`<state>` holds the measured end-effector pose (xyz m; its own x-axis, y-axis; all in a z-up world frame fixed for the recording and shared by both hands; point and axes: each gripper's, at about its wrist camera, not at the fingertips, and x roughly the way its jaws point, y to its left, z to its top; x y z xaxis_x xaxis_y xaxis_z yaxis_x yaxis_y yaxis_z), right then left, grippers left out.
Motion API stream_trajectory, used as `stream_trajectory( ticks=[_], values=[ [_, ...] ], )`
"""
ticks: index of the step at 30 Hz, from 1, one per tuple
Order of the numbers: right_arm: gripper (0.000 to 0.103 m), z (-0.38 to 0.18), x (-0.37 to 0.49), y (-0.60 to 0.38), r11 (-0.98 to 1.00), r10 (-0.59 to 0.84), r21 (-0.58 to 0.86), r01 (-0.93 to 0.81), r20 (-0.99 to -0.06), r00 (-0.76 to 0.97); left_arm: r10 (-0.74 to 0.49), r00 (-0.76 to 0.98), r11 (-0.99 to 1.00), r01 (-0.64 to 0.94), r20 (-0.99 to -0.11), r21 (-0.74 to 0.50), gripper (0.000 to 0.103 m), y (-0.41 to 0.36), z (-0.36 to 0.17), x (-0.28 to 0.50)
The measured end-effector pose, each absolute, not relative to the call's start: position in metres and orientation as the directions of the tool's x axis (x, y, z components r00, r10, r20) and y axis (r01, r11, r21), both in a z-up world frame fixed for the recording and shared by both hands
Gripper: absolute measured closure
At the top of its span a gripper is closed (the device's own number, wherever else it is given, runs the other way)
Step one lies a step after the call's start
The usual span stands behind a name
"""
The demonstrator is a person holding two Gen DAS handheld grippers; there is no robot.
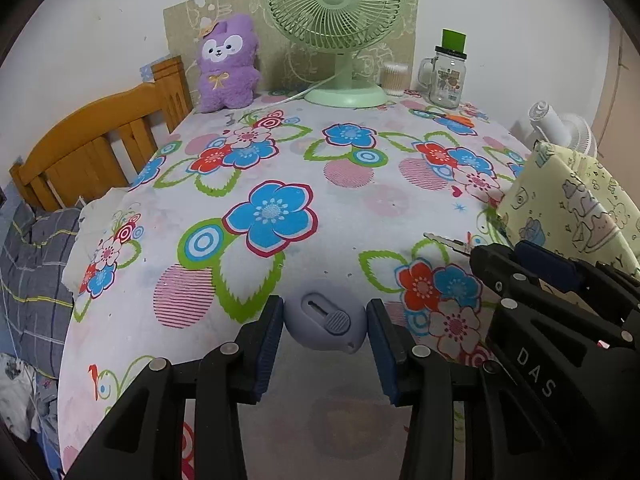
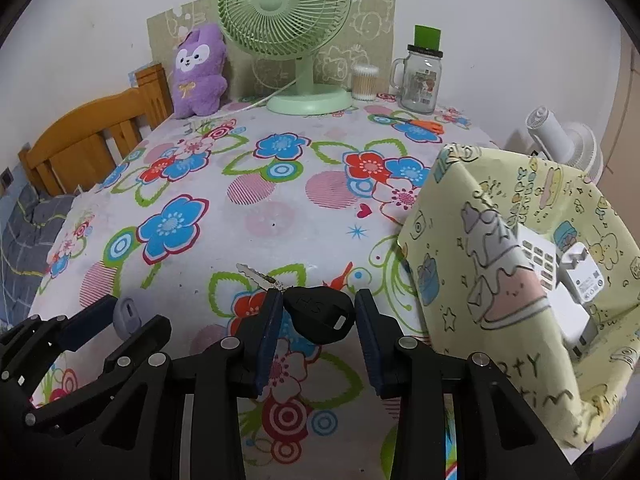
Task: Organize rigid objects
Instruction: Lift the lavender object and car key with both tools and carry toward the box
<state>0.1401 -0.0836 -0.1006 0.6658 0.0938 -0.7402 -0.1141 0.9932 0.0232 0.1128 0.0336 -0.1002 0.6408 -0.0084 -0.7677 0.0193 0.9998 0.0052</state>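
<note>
Small grey-lilac plastic box cutter with a ribbed slider [image 1: 326,322] sits right between my left gripper [image 1: 325,344] pads, blue pads touching both its sides, jaws narrowed onto it, so I read it as gripped, held over the floral tablecloth [image 1: 280,152]. In the right wrist view that same cutter [image 2: 127,315] peeks out between the left gripper's fingers at lower left

Black-headed metal key [image 2: 318,312] is clamped in my right gripper [image 2: 318,332], black plastic head pinched between the blue pads, silver blade sticking out up and left past the left pad. From the left wrist view only the key's blade [image 1: 446,242] shows, ahead of the right gripper's tip

Just right of the right gripper stands a pale yellow cartoon-print box [image 2: 500,248], open top, with white plug adapters [image 2: 568,280] inside. Far edge of the table: mint green desk fan [image 1: 340,32], purple plush toy [image 1: 226,64], glass mug jar with green lid [image 1: 446,76], cotton swab tub [image 1: 394,74], orange-handled scissors [image 2: 416,123]
</note>
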Motion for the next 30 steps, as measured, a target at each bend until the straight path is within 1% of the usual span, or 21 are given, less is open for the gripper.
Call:
stream_trajectory(
  ticks=[30],
  values=[
    [0.062,-0.060,0.090,-0.110,0.992,0.113,0.042,-0.115,-0.689,0.716,-0.030,0.688,0.997,0.070,-0.725,0.026,0.059,-0.009,-0.067,0.074]
  ],
)
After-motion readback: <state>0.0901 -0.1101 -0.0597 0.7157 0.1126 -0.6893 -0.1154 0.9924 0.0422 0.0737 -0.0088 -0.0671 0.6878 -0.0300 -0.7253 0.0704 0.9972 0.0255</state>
